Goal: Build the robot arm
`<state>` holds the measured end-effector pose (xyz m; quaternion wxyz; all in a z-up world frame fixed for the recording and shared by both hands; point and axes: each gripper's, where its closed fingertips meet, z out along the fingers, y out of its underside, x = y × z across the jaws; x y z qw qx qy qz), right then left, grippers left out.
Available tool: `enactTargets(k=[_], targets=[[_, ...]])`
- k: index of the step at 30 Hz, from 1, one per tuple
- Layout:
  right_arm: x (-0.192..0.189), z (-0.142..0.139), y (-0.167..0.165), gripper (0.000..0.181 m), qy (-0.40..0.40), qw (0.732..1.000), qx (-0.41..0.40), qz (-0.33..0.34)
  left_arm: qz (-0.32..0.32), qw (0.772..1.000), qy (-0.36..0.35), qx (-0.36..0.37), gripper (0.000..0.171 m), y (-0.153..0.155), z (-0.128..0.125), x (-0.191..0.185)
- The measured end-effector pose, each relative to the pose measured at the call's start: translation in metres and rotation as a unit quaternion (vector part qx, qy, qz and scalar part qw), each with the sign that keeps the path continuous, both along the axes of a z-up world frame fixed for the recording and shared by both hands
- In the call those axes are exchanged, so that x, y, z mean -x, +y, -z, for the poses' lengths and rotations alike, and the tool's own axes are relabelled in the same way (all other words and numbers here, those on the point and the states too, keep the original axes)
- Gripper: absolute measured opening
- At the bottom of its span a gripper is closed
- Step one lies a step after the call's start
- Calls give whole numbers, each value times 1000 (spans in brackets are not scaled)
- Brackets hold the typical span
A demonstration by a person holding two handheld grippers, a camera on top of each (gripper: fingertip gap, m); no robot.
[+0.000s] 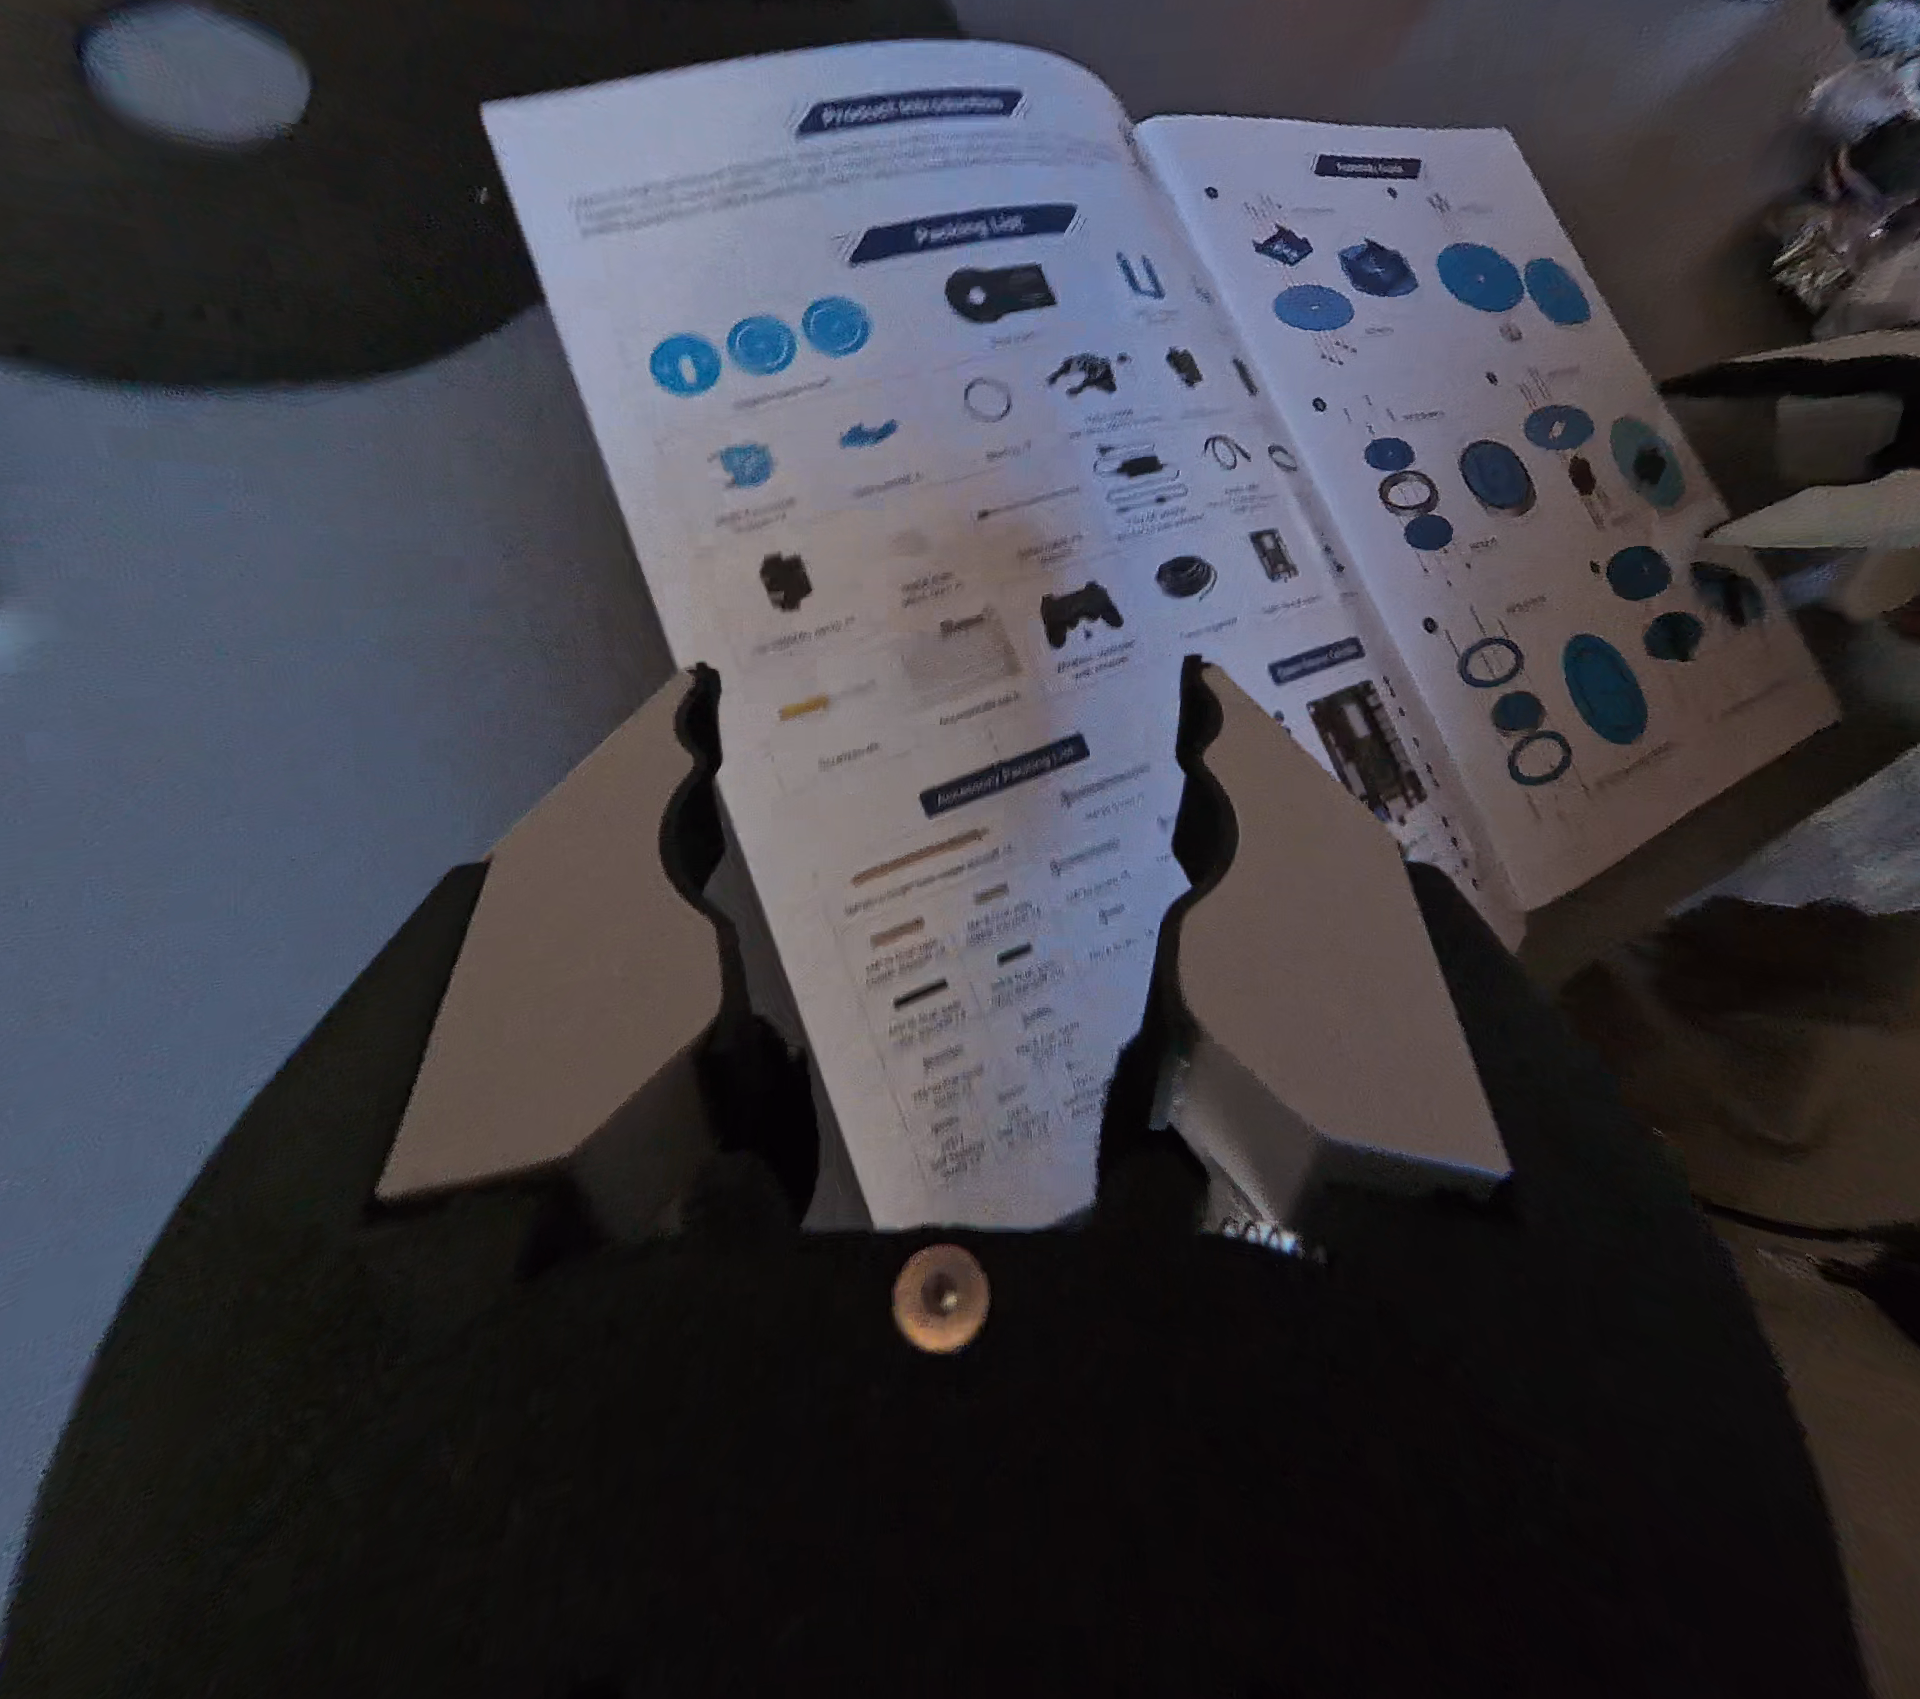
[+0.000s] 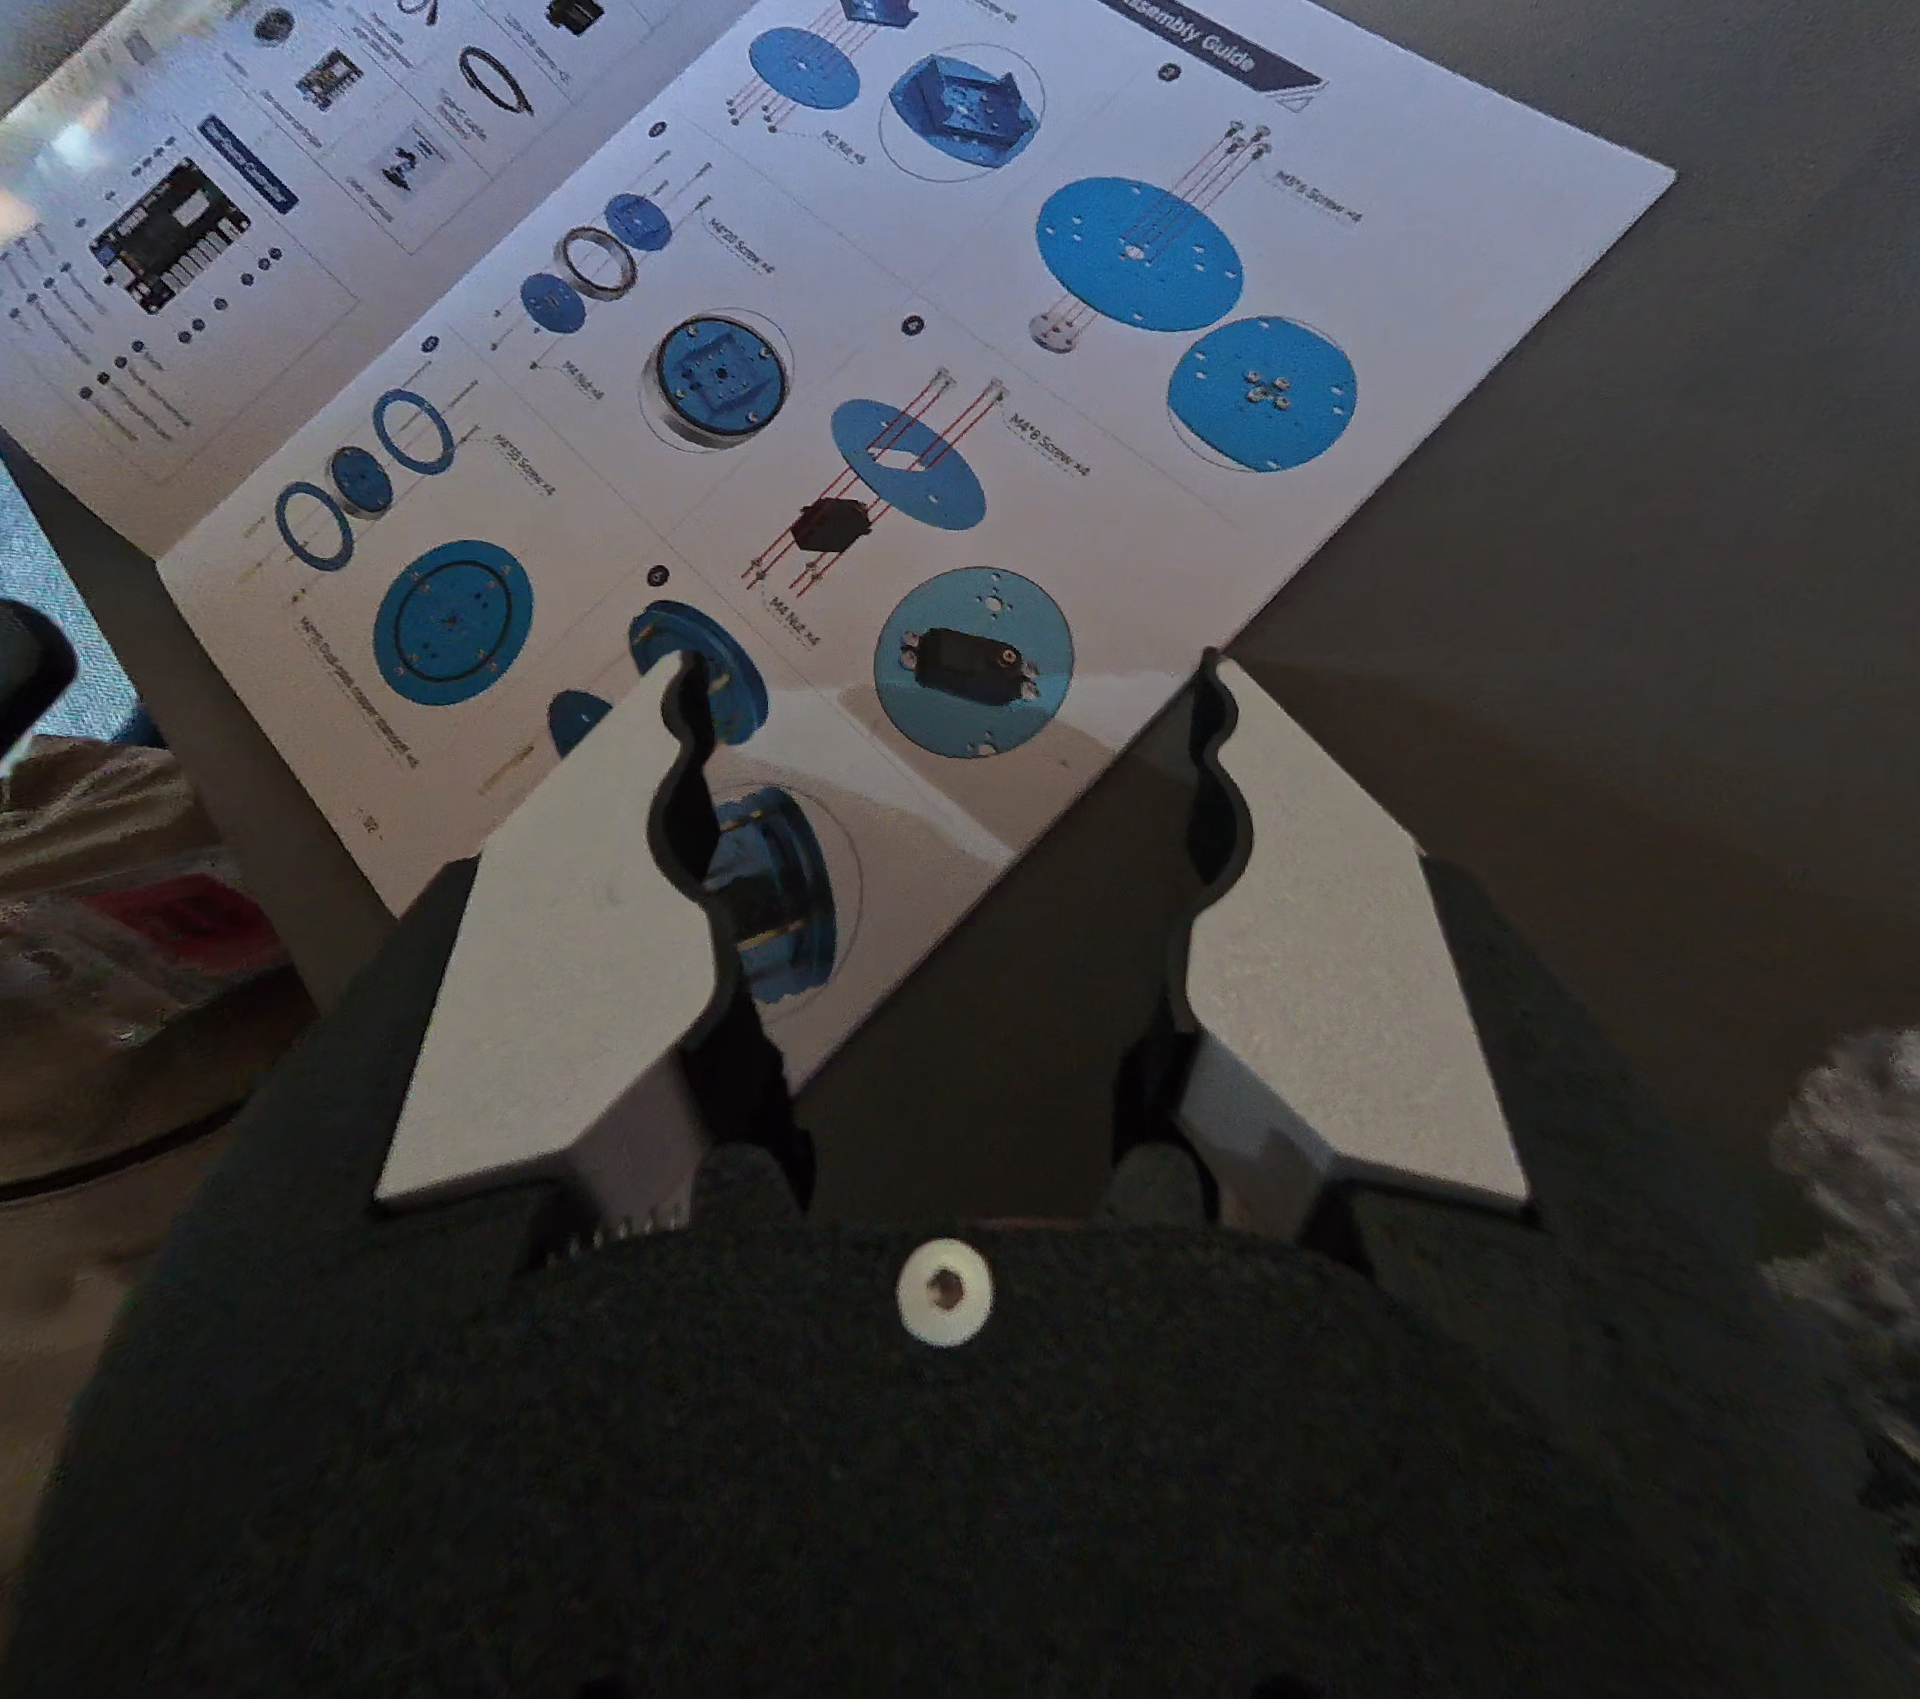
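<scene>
Both grippers look like the same build. The left gripper [image 1: 948, 683] has a chunky matte black rounded body that looks almost felt-like, with two pale grey angular wedge-shaped fingers [image 1: 582, 932] sticking out of it. Each finger's inner edge is lined with a wavy black scalloped pad. A round brass-toned screw [image 1: 940, 1298] sits dead centre on the body, just behind the fingers. The right gripper [image 2: 940, 673] is a lighter charcoal, speckly-textured, with whiter grey fingers [image 2: 577, 932] of the same shape and a white-ringed hex-socket screw [image 2: 943, 1291] in the same spot.
</scene>
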<state>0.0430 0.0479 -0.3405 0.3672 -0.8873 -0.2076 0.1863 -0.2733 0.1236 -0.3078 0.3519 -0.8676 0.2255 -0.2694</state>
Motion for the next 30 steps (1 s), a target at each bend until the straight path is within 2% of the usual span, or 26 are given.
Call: enactTargets(k=[2, 5, 7, 9, 12, 14, 17, 22, 25, 27, 29, 30], targets=[[7, -1, 3, 88, 10, 1000, -1, 1, -5, 1000, -20, 18, 88, -8, 3, 13], [32, -2, 10, 87, 27, 1000, 1, -13, -18, 1000, 11, -2, 89, -20, 8, 31], [47, -1, 14, 94, 8, 1000, -2, -24, -33, 999, 22, -8, 88, -27, 9, 43], [52, 4, 9, 101, -38, 998, -4, -41, -33, 999, 2, -26, 88, -37, 0, 47], [54, 8, -6, 105, -73, 996, -6, -58, 2, 1000, -19, -23, 87, -58, -2, 44], [57, 11, -10, 108, -97, 993, -12, -60, 34, 999, -7, -28, 84, -66, 6, 40], [67, 12, -7, 112, -99, 994, -17, -47, 26, 998, 27, -54, 84, -59, 13, 54], [86, 13, 4, 119, -92, 995, -26, -34, -8, 998, -47, -34, 84, -53, 6, 86], [97, 13, 15, 117, -100, 994, -18, -45, -26, 998, -19, -61, 84, -49, 6, 111], [104, 11, 21, 112, -111, 992, -19, -57, -46, 995, -6, -93, 84, -39, -3, 132], [116, 9, 23, 97, -103, 991, -28, -80, -74, 992, -22, -101, 84, -24, -12, 153], [124, 10, 26, 98, -95, 991, -31, -89, -84, 992, -29, -93, 84, -16, -13, 164]])
